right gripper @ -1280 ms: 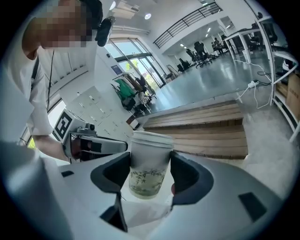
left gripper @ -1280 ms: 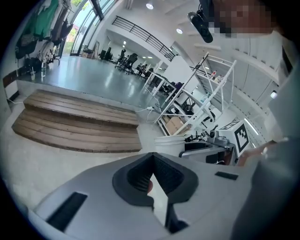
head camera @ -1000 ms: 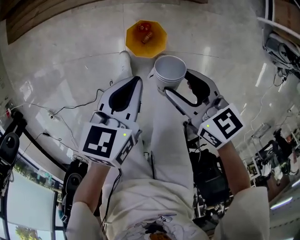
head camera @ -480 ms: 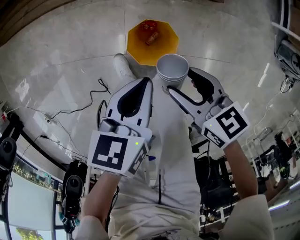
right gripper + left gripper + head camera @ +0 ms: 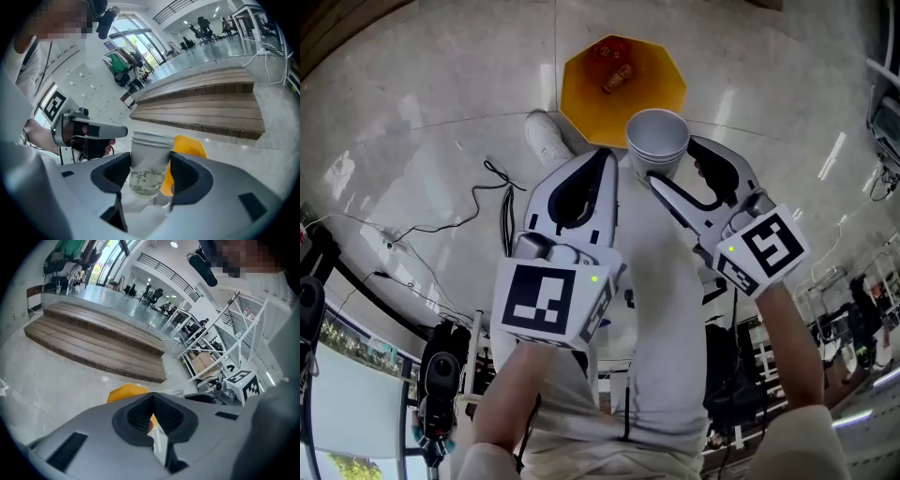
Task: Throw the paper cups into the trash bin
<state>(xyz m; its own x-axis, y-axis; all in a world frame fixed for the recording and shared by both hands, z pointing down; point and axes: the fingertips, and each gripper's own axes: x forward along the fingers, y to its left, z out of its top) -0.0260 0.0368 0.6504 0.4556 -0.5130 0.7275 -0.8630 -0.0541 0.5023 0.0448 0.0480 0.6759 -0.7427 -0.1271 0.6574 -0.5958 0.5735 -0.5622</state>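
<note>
Marble floor (image 5: 412, 122), one bin (image 5: 581, 89), one cup stack (image 5: 657, 141)

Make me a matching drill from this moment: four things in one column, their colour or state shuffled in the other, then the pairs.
Things
1. paper cups
2. trash bin
3. left gripper
4. shoe

Colour or state
A. jaws together, nothing between them
B. white, right beside the bin
C. orange, eight-sided, open at the top
D. stacked, clamped in the right gripper

Pairs: 1-D, 2-C, 3-A, 4-B
</note>
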